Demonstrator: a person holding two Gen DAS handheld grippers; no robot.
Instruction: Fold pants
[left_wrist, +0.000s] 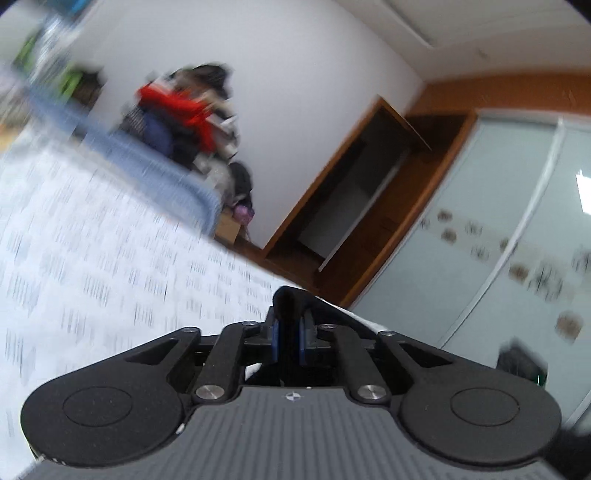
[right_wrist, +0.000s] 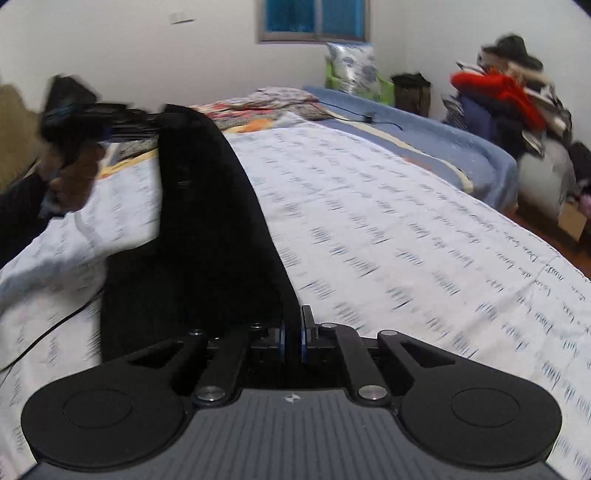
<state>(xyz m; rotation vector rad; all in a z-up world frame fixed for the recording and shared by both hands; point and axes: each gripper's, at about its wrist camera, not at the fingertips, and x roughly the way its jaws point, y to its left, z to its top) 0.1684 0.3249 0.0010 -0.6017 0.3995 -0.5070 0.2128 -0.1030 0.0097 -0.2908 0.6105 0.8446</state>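
The left gripper (left_wrist: 291, 332) is clamped narrow on a bunched black edge of the pants (right_wrist: 207, 229), raised off the bed (right_wrist: 388, 221); in the right view it shows blurred at far left, held by a hand (right_wrist: 74, 173). The pants are stretched taut between both tools above the sheet. The right gripper (right_wrist: 293, 336) is pinched on the near edge. No fold is judged complete; laying down and all folds are left.
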